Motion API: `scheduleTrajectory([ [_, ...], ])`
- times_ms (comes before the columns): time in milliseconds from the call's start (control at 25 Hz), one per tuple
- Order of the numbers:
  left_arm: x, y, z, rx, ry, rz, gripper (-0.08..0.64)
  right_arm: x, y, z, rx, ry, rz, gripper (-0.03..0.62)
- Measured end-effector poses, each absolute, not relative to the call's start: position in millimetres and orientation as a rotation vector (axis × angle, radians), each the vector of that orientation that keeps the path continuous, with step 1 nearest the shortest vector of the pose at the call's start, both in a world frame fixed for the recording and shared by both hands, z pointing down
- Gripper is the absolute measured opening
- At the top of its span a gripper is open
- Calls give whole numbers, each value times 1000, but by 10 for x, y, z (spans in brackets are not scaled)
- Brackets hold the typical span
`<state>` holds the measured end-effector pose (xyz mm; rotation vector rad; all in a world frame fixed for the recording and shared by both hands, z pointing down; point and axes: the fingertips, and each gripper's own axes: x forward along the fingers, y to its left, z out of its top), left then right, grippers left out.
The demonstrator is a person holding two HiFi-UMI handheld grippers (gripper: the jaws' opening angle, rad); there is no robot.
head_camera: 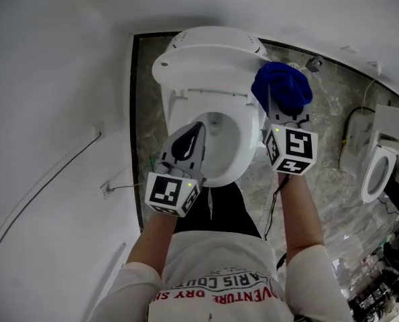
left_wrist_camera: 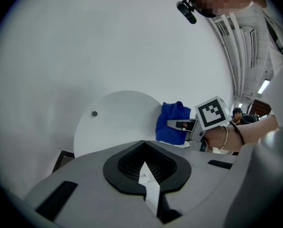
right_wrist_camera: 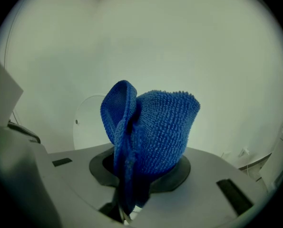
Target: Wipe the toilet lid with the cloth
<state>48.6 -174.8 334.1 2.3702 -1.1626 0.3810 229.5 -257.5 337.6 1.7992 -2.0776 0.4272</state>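
On your left a plain white wall fills the view, with a thin cable running slantwise across it. A dark strip edges the wall's foot where it meets the grey marbled floor. Far to your right a second white toilet stands on that floor. In the left gripper view a bright strip light shows at the right

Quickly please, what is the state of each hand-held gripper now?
Left hand-held gripper: closed, empty.
Right hand-held gripper: closed on the cloth.
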Motion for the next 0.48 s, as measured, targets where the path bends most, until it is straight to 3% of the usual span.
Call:
scheduleTrajectory([
  [240,607,-1657,3336,2393,-1129,342,6,2370,-2372,3312,1806,-2039,379,94],
  [480,362,-1740,3356,2407,-1121,322,6,1850,-2287,3472,1722,-2115,415,94],
])
